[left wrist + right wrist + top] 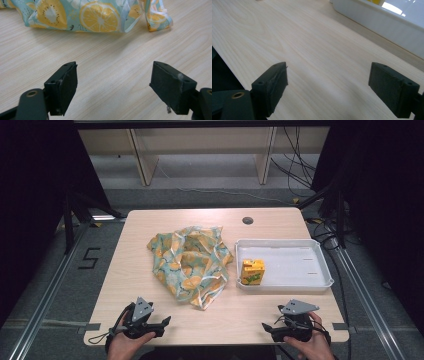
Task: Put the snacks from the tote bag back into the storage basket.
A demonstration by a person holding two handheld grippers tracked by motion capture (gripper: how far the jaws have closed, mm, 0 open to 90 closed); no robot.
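High view overlooks the table (150, 320); gripper views skim it closely.

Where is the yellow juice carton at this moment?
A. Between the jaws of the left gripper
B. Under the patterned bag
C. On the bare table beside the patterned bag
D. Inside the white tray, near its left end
D: in the high view the yellow juice carton stands inside the white tray, near its left end, apart from the patterned bag and far from both open grippers.

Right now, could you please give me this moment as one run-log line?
left gripper: open, empty, facing fruit-print bag | right gripper: open, empty, near white tray | juice carton: upright in tray
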